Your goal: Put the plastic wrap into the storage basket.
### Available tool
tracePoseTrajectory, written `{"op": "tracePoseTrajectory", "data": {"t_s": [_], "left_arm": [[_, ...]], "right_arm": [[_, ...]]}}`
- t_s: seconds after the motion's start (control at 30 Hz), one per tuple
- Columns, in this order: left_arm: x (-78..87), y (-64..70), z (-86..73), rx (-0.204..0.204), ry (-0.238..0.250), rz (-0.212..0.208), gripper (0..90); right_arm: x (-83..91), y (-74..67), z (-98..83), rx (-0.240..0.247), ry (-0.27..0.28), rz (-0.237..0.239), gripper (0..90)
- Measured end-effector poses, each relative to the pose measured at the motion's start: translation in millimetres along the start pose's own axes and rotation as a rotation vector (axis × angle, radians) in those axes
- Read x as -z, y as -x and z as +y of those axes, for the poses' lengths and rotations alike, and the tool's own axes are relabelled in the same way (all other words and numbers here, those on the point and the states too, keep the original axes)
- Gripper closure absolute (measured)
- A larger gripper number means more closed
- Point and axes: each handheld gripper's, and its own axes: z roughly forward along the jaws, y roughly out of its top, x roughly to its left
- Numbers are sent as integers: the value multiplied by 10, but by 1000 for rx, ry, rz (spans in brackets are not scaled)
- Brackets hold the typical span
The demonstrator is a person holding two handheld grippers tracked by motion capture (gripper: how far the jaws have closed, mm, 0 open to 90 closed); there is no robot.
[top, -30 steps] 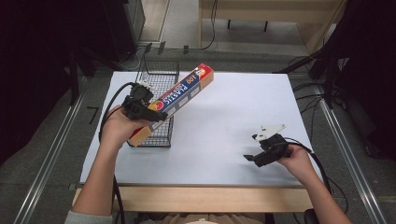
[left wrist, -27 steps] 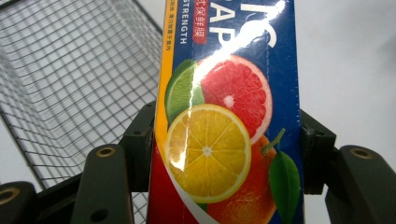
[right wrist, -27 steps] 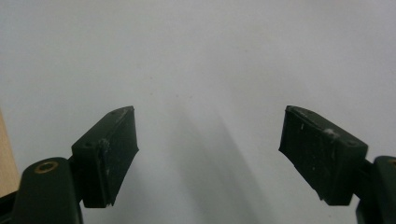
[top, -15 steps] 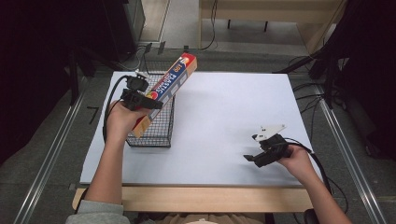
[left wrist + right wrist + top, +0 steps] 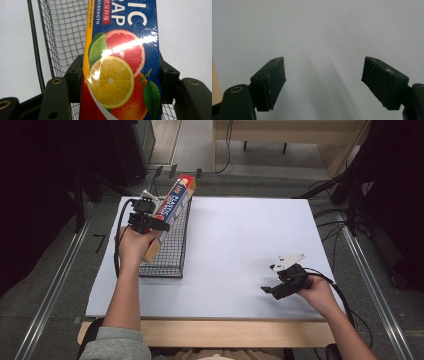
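Note:
A long plastic wrap box (image 5: 172, 209) (image 5: 122, 62), blue with citrus fruit printed on it, is held tilted over a black wire basket (image 5: 172, 255) (image 5: 60, 37) at the table's left. My left gripper (image 5: 150, 222) (image 5: 120, 77) is shut on the box, with a jaw pressed on each long side. The box's far end points away over the basket's back rim. My right gripper (image 5: 268, 289) (image 5: 323, 82) rests low over the white table surface (image 5: 240, 245) near the front right, jaws wide apart with nothing between them.
The white sheet ends on a wooden front edge (image 5: 210, 332). Metal rails (image 5: 55, 285) run along both sides of the table. Cables trail from each gripper. The floor beyond the far edge holds cables and dark furniture.
The left gripper has carried the box leftward and away, swinging it from lying across the table's middle to lining up over the basket. The right gripper has stayed put.

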Motion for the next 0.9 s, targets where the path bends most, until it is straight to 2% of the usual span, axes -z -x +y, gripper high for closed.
{"op": "tracePoseTrajectory", "data": {"t_s": [0.1,0.27,0.37,0.47,0.63,0.67,0.73,0.83,0.9], "left_arm": [[-39,12,14,32,-4,14,391],[-100,11,21,55,-10,18,392],[-134,46,12,47,-9,76,391],[-161,22,2,75,-7,60,391],[-217,24,-2,90,-13,72,391],[-232,22,-6,105,-13,72,390],[-263,26,-6,97,-27,82,390],[-326,28,-18,103,-41,73,391],[-364,56,-24,99,-44,90,390]], "right_arm": [[-1,-2,-1,3,-1,1,196],[6,-3,0,-1,0,3,196],[9,-6,1,-6,-1,12,196],[6,-9,6,-13,0,20,196],[9,-10,9,-8,4,20,196],[11,-9,9,-8,5,20,196],[11,-10,9,-8,5,21,196],[1,-11,7,-2,4,23,196],[3,-11,8,-2,4,22,196]]}}
